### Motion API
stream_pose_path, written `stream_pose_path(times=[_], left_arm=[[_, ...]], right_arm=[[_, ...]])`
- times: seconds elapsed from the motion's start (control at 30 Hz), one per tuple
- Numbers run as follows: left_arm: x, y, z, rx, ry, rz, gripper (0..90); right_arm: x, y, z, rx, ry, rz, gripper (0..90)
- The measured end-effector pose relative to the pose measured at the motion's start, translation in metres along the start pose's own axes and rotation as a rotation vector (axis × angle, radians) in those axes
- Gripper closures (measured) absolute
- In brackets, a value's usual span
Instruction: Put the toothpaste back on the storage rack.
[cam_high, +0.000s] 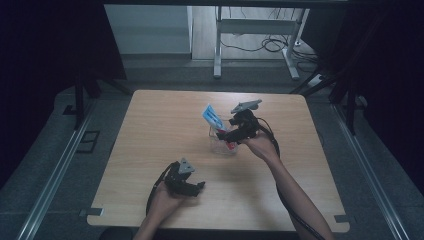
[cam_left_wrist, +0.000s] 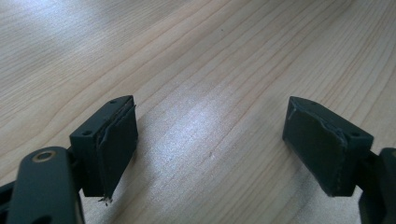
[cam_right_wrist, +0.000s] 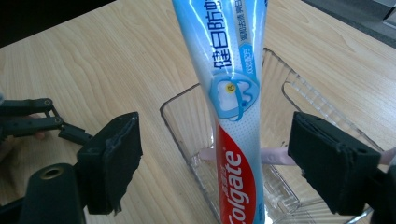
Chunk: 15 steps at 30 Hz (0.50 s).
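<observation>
A blue, white and red toothpaste tube stands tilted in a clear plastic container near the middle of the wooden table. In the high view the tube's blue end sticks up out of the container. My right gripper is open, with one jaw on each side of the tube and neither pad touching it. A pink handle lies low inside the container. My left gripper is open over bare wood near the table's front edge, with nothing between its jaws.
In the right gripper view the left gripper rests off to the left. Bare wood lies all around the container. Beyond the table's far edge stand a white table frame and cables on the floor.
</observation>
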<state>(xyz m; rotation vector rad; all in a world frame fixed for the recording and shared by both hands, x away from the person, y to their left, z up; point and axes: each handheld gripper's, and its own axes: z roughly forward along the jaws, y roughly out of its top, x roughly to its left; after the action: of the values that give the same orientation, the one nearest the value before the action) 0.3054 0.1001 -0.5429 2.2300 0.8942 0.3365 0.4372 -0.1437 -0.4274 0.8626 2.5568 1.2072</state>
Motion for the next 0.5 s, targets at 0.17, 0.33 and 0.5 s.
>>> stream_pose_path(times=[0.17, 0.33, 0.5], left_arm=[[0.000, 0.000, 0.000, 0.000, 0.000, 0.001, 18.0], [0.000, 0.000, 0.000, 0.000, 0.000, 0.000, 18.1], [0.000, 0.000, 0.000, 0.000, 0.000, 0.000, 18.1]], right_arm=[[0.003, -0.002, -0.005, 0.005, -0.003, -0.013, 14.6], [0.007, -0.005, -0.009, 0.007, -0.007, -0.025, 13.7], [0.010, -0.008, -0.016, 0.001, -0.009, -0.031, 13.5]])
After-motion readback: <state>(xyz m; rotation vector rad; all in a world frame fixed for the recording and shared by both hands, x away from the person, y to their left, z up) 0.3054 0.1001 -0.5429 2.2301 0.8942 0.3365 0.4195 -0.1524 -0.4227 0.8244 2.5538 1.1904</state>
